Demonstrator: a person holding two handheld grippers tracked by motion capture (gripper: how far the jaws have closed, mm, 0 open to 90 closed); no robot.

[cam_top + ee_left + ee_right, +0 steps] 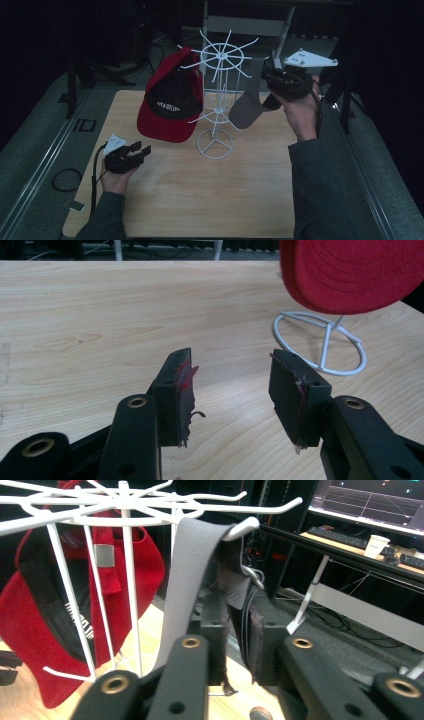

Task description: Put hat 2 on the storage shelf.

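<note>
The right gripper [239, 667] sits at the rack's right side with its jaws nearly together, the grey cap's [246, 111] back strap and dark fabric running between the pads. The pads look loosely set on it rather than clamped hard, so I judge the step in hand to be hanging this cap: its strap is already looped over the tip of one arm of the white wire rack [216, 97], and the cap dangles below that arm. The next move calls for letting the jaws spread enough to free the strap and drawing back without tugging it off the hook.

The left gripper [231, 390] rests low over the wooden table [200, 200], jaws wide apart with nothing between them, near the rack's ring base.

The red cap [170, 100] already hangs on the rack's left side.

The high view shows both hands, the whole rack and the two caps on opposite sides. The right gripper view shows the strap lying over the hook tip, which the high view leaves too small to tell. The left gripper view shows red smears on its worn pads [181, 385].
</note>
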